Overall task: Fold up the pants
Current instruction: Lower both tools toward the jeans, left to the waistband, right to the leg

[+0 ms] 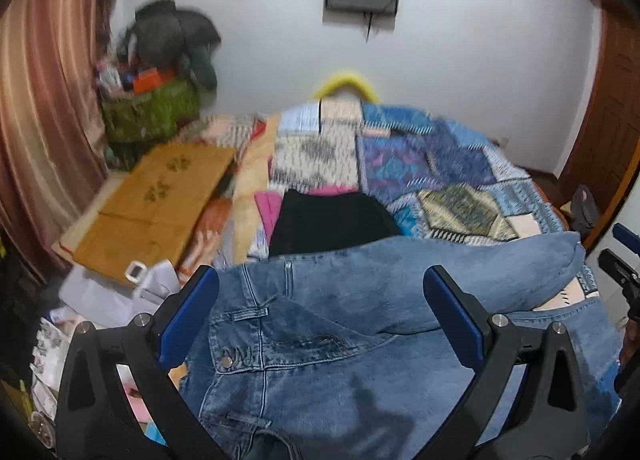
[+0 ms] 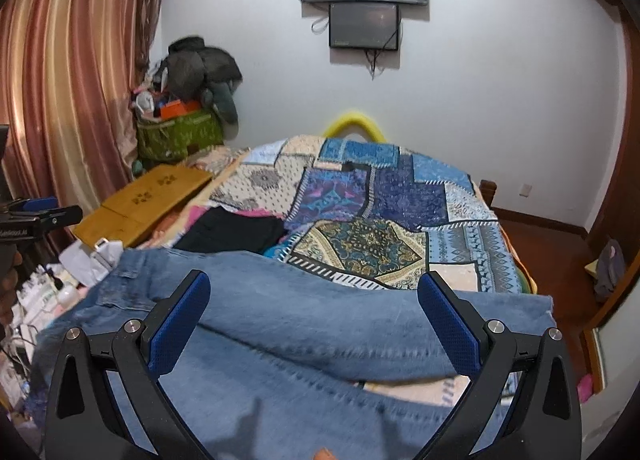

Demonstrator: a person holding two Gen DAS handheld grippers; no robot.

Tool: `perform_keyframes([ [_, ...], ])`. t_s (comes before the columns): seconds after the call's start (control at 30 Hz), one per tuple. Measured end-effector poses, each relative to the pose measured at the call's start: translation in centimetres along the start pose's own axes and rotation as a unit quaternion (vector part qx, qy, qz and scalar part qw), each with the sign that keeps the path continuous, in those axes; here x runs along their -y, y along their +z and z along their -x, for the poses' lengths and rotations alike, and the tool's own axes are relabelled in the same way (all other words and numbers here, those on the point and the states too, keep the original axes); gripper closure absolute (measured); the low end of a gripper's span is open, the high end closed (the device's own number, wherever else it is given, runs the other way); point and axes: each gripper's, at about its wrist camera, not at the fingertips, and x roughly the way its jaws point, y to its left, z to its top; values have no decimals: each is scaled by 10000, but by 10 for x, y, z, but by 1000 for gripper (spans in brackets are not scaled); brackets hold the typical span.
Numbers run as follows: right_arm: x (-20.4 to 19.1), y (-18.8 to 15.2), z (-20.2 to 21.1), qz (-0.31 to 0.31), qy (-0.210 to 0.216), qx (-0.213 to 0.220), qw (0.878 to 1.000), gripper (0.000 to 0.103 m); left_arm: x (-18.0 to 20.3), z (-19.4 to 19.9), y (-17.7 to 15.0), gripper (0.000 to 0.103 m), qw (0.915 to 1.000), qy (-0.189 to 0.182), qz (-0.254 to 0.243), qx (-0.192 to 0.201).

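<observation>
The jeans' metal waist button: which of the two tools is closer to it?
Left. The left tool hangs open right over the waistband, with the button just inside its left finger. The right tool is open over the jeans legs; no button shows there.

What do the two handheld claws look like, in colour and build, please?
Both the left claw and the right claw match: black angular plastic frames with triangular cutouts, silver round bolts at the joints, and blue textured pads lining the fingers. No cables show.
</observation>
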Motion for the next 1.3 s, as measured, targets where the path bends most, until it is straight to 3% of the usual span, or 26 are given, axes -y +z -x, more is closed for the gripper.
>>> perform_keyframes([
  [0.13,14,7,-40,136,54,-344,9993,0,-22,-64,5,0,9973,198,111,-693],
  [0.3,25,3,-94,260,274,-1095,9933,3,-54,-135,2,0,9868,588,233,-1493],
  [0.5,35,-3,-150,375,564,-1792,9815,4,-101,-201,-17,17,9682,761,686,-2284],
  [0.57,36,-4,-169,328,782,-2036,9754,5,-105,-214,-23,25,9639,773,667,-2461],
  [0.63,36,-4,-184,338,993,-2235,9690,5,-108,-231,-30,26,9602,780,589,-2616],
  [0.73,33,0,-204,447,1125,-2362,9641,5,-106,-252,-39,29,9564,749,463,-2785],
  [0.87,25,-1,-232,549,1363,-2610,9541,5,-103,-266,-38,41,9576,510,478,-2794],
  [1.1,9,-15,-266,525,1712,-3054,9352,18,-97,-263,-36,61,9600,349,242,-2768],
  [1.17,7,-19,-269,494,1693,-3008,9372,18,-100,-262,-35,74,9601,420,272,-2751],
  [1.3,6,-23,-266,380,1601,-2916,9423,23,-109,-258,-34,79,9603,327,459,-2731],
])
